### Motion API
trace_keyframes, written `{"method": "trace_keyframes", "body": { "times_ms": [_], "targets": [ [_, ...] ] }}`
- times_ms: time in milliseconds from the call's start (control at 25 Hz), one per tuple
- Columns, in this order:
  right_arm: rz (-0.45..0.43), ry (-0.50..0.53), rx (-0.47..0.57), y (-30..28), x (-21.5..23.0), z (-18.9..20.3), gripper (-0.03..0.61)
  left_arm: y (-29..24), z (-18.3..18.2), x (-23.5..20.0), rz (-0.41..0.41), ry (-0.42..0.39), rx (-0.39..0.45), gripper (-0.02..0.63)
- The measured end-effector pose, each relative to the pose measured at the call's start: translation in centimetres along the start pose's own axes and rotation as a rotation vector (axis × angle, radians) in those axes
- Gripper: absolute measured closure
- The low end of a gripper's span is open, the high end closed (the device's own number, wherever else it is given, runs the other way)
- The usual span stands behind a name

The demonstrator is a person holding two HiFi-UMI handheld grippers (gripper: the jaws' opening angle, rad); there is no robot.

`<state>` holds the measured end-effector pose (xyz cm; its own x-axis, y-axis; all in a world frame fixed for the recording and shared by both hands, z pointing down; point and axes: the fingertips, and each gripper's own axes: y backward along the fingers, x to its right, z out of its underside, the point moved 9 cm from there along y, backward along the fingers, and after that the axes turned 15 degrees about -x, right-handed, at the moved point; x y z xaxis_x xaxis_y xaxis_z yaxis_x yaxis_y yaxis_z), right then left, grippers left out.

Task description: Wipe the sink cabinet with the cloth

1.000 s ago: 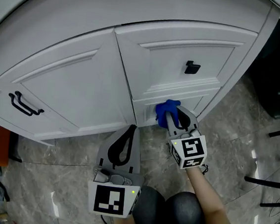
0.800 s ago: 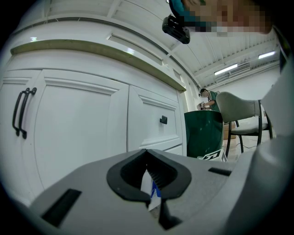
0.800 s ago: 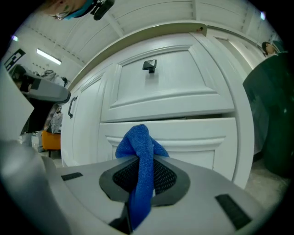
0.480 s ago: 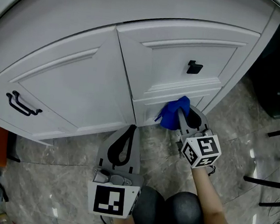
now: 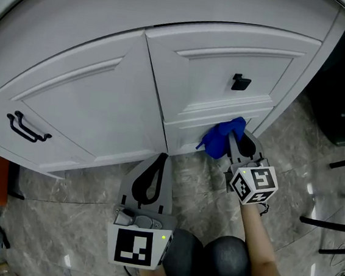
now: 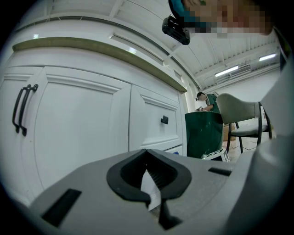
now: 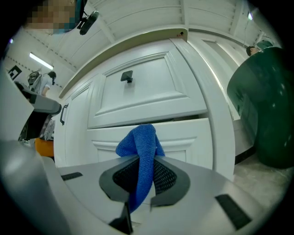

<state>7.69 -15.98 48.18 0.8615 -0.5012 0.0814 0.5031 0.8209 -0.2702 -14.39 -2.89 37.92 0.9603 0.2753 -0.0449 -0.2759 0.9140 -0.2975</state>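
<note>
- We find the right tool [image 5: 238,146] clamped on the blue cloth [image 5: 222,139], low down in front of the white sink cabinet [image 5: 91,95]
- In the right gripper view the cloth [image 7: 141,151] runs lengthwise between the two jaws, its long axis in line with them; a narrow tail sits inside the grip and the bunched end stands out past the tips
- That bunched end points at the cabinet and lies against the lower drawer front [image 5: 189,129], towards its right end, just under the seam with the upper drawer
- The upper drawer carries a black knob [image 5: 240,82], well above the cloth
- The left tool [image 5: 159,162] is held back from the cabinet, over the grey marble floor [image 5: 72,216], aimed at the base of the door; its jaws meet at the tips with nothing between them
- The door to the left carries a black bar handle [image 5: 26,128], well apart from both tools
</note>
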Motion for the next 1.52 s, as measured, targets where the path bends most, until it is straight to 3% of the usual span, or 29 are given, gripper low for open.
{"method": "trace_keyframes", "body": {
  "times_ms": [240, 400, 600, 720, 840, 1000, 1240, 1520],
  "targets": [
    [0.079, -0.004, -0.031, 0.0, 1.5, 1.2, 0.52, 0.0, 0.0, 0.0, 0.004, -0.012, 0.003, 0.609],
    [0.11, 0.133, -0.05, -0.4, 1.0, 1.8, 0.52, -0.3, -0.1, 0.5, 0.016, -0.004, 0.002, 0.609],
    [0.13, 0.187, -0.056, -0.3, 1.8, 1.8, 0.52, -0.2, 0.0, 0.4, 0.023, -0.061, -0.009, 0.609],
    [0.194, 0.154, -0.078, 0.1, 3.2, 2.1, 0.52, 0.1, -0.1, 0.1, 0.011, -0.049, 0.0, 0.609],
    [0.201, 0.116, -0.083, 0.4, 4.0, 2.2, 0.52, 0.0, 0.0, 0.2, 0.014, -0.057, -0.004, 0.609],
    [0.22, 0.135, -0.08, 0.5, 4.2, 2.1, 0.52, -0.4, -0.1, 0.7, 0.029, -0.033, -0.004, 0.609],
    [0.241, 0.135, -0.068, 0.9, 4.6, 2.1, 0.52, -0.4, 0.3, 0.2, 0.032, -0.062, -0.02, 0.609],
    [0.328, -0.018, -0.043, 1.9, 7.9, 2.6, 0.52, -0.7, 0.3, 0.1, 0.041, -0.053, -0.008, 0.609]
  ]
}}
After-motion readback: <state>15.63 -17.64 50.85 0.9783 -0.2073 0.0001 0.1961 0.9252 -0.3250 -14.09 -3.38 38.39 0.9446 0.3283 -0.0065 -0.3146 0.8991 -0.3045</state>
